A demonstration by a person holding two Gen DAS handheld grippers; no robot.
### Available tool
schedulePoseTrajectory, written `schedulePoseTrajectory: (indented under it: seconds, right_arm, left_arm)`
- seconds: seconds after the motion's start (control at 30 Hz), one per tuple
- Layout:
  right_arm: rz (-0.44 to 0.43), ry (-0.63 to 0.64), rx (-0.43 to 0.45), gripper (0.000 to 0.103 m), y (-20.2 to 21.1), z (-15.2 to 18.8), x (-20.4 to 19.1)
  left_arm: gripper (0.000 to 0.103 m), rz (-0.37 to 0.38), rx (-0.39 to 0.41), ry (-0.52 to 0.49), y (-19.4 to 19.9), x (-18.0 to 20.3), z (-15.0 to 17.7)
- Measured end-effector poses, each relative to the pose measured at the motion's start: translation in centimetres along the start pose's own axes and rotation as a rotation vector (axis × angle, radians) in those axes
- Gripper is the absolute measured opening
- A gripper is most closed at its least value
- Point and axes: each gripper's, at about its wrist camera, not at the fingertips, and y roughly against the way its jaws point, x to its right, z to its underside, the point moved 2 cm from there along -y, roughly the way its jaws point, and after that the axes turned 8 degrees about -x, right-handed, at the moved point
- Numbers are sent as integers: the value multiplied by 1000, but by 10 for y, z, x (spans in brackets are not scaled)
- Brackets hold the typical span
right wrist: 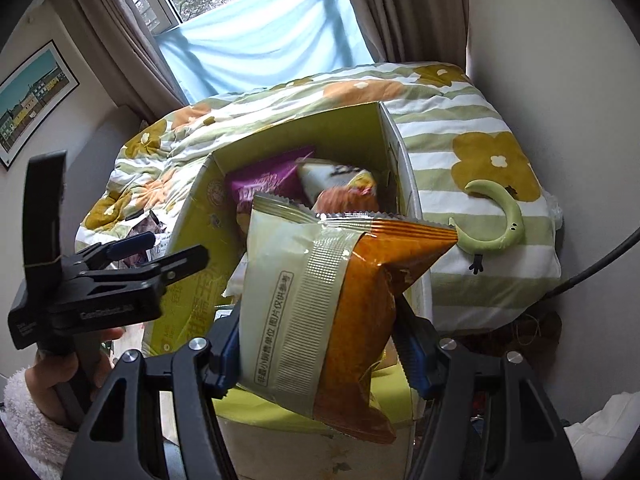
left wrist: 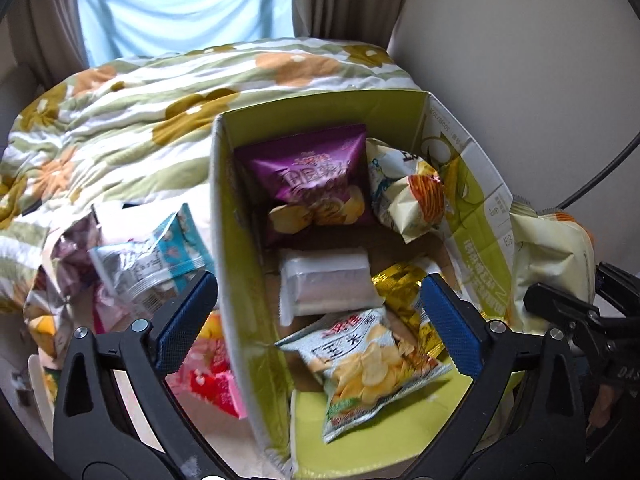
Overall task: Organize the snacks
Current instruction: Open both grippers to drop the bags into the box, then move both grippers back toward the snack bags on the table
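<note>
My empty, spread left gripper (left wrist: 316, 312) hovers over the green-lined cardboard box (left wrist: 240, 240) holding a purple chip bag (left wrist: 308, 184) and other packets, while my right gripper (right wrist: 320, 348) clamps an orange-and-cream foil bag (right wrist: 320, 300) that blocks the box's near half.

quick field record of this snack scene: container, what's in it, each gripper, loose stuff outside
container: open green cardboard box on the bed
inside box: purple chip bag, white wrapped pack, gold packets, pale chip bag
left gripper: open, empty, above the box
right gripper: shut on orange-and-cream snack bag, at the box's near edge
outside box: loose snack packets to its left
</note>
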Motion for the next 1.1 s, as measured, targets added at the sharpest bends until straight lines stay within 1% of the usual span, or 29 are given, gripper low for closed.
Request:
schedulePoseTrajectory:
  seconds: [0.23,0.37,0.5,0.53,0.6,0.63,0.67,0.73,0.8,0.97,1.1]
  right_arm:
    - [-22,45,-14,61,-5,-4,-8]
    - [-60,74,-26,62,-13,-13,-18]
    - [-62,117,-34,62,-24,-23,-31]
    - [-65,123,-34,63,-27,-24,-33]
    - [-73,130,-21,75,-30,-26,-36]
    - [-75,133,-11,89,-30,-26,-37]
    - [-76,136,3,97,-28,-25,-38]
    - [-63,144,50,99,-22,-20,-39]
    - [-47,154,68,99,-20,-15,-39]
    - [-29,149,36,99,-21,-5,-37]
    - [-21,147,48,99,-12,-1,-38]
  left_arm:
    - [101,-26,10,42,19,-15,19]
    - [101,-39,17,65,28,-21,28]
    - [101,-58,17,87,32,-28,34]
    - [101,-60,18,95,33,-30,36]
    - [101,-68,19,101,34,-32,40]
    - [101,-77,19,102,34,-33,43]
    - [101,-84,18,102,35,-35,45]
    - [101,-93,15,106,35,-36,51]
    - [101,-94,15,112,36,-38,56]
    - [101,-82,12,121,36,-38,66]
    - [101,-88,28,112,45,-38,70]
